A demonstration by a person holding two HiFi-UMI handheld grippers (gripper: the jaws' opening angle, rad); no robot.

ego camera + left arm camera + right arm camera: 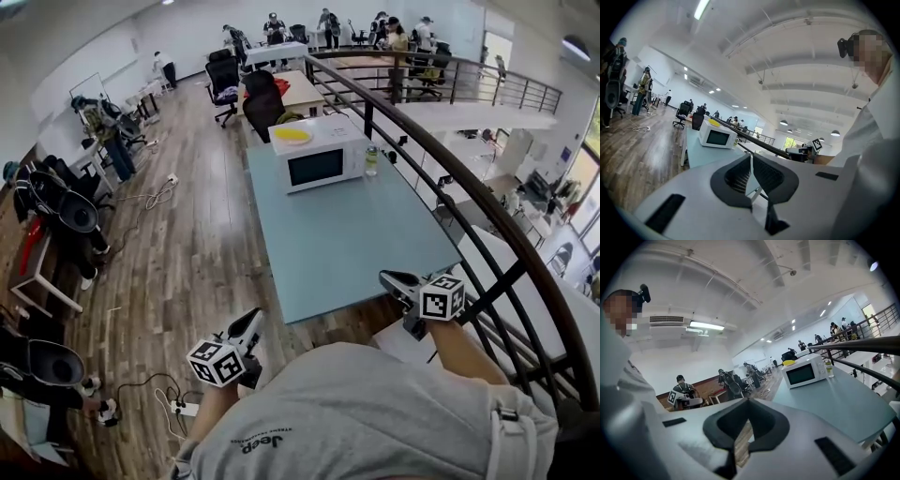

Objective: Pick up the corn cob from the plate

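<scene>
While both hung short of the pale blue rectangular worktop, the left hand-held gripper and right hand-held gripper had their jaws pressed together, empty. We saw the round yellow plate atop the white boxy microwave, well apart from both, but could not make out the corn cob on it.

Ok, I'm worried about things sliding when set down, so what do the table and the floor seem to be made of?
The table has a pale blue-green top, flat and evenly coloured with a soft sheen: probably laminate or painted board, though the look leaves it open. The floor is brown planks with seams and grain streaks, slightly glossy: wood or wood-look laminate.
</scene>
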